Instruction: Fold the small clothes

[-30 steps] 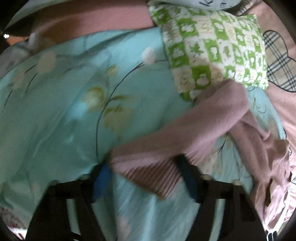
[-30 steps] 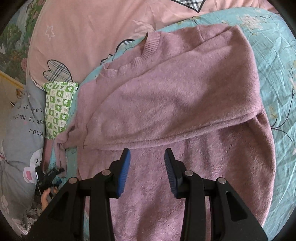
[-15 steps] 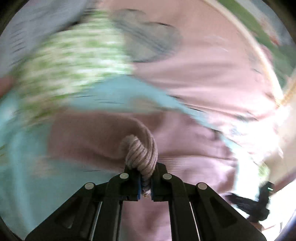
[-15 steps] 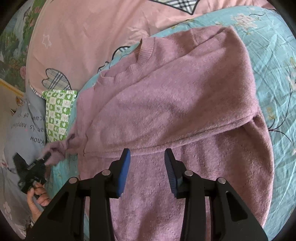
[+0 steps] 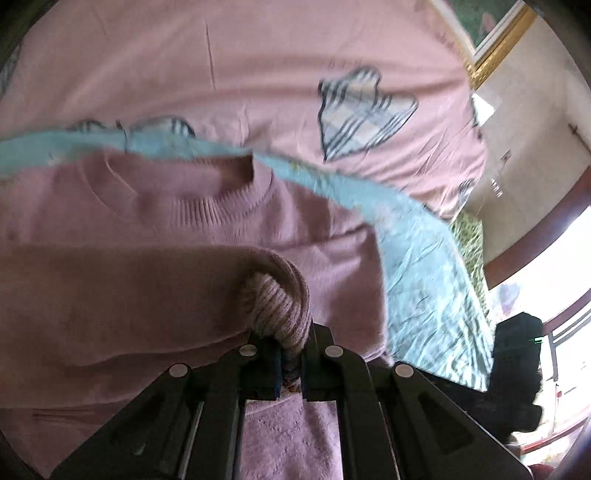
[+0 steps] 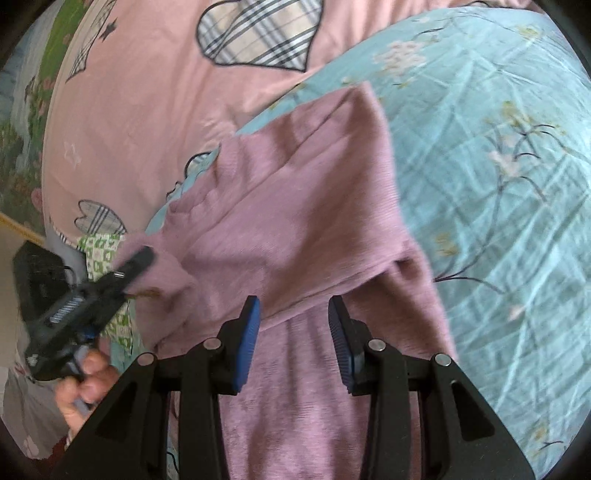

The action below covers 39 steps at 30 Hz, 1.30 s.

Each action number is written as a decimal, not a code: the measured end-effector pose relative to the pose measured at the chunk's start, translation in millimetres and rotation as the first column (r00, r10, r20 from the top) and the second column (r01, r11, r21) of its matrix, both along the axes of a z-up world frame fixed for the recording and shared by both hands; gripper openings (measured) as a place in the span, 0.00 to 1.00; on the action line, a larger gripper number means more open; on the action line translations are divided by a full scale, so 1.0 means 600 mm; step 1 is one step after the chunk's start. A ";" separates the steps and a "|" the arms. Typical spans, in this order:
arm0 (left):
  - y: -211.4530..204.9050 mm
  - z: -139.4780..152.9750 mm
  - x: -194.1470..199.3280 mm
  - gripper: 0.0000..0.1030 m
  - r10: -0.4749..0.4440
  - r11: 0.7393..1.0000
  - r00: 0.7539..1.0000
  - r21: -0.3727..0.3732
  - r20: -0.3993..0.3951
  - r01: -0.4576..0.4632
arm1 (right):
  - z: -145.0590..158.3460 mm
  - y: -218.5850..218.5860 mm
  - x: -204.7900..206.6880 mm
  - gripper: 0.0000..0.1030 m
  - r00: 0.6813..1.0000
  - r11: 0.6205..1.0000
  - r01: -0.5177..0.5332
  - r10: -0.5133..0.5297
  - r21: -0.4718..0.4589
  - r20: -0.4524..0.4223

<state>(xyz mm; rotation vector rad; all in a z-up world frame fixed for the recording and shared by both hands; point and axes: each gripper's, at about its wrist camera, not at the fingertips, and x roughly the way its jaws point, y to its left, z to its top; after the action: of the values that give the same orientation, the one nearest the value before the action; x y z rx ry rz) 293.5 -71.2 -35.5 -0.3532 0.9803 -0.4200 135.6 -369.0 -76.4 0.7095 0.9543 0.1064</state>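
Note:
A mauve knit sweater (image 6: 295, 221) lies on a light blue floral quilt (image 6: 498, 184). One sleeve is folded across its body. My left gripper (image 5: 290, 369) is shut on the ribbed cuff (image 5: 273, 306) of the other sleeve and holds it over the sweater's chest, below the neckline (image 5: 207, 210). In the right wrist view the left gripper (image 6: 85, 295) shows at the left with the sleeve (image 6: 162, 273) draped from it. My right gripper (image 6: 293, 332) is open and empty, hovering over the lower body of the sweater.
A pink sheet with plaid hearts (image 6: 258, 33) lies beyond the quilt. A green checked pillow (image 6: 99, 254) sits at the left in the right wrist view. A wall and a gold picture frame (image 5: 495, 40) are at the upper right in the left wrist view.
My left gripper closed on the sleeve cuff, lifted it off the quilt and swung it over the sweater's body. My right gripper stayed open and shifted slightly over the sweater.

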 end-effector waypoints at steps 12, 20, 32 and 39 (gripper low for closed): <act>0.045 -0.059 -0.030 0.23 0.029 1.000 0.994 0.006 -0.104 -0.028 | 0.005 0.036 0.028 0.46 0.996 0.996 -0.087 0.087 0.004 0.025; 0.207 -0.081 -0.132 0.28 0.270 0.948 0.957 0.203 -0.107 -0.245 | 0.023 0.149 0.068 0.65 0.948 0.935 -0.288 0.309 -0.209 0.073; 0.363 -0.109 -0.155 0.32 0.537 0.785 0.843 0.390 -0.041 -0.481 | -0.019 0.138 0.158 0.67 0.953 0.913 -0.279 0.302 -0.299 0.034; 0.372 -0.122 -0.129 0.33 0.546 0.787 0.835 0.379 -0.064 -0.486 | -0.008 0.163 0.182 0.07 0.945 0.939 -0.313 0.322 -0.141 0.050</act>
<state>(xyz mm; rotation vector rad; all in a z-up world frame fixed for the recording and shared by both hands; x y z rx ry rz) 216.4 152.1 -108.6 -0.3230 1.0544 0.2976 244.7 -271.2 -81.0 0.4223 0.9905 0.3492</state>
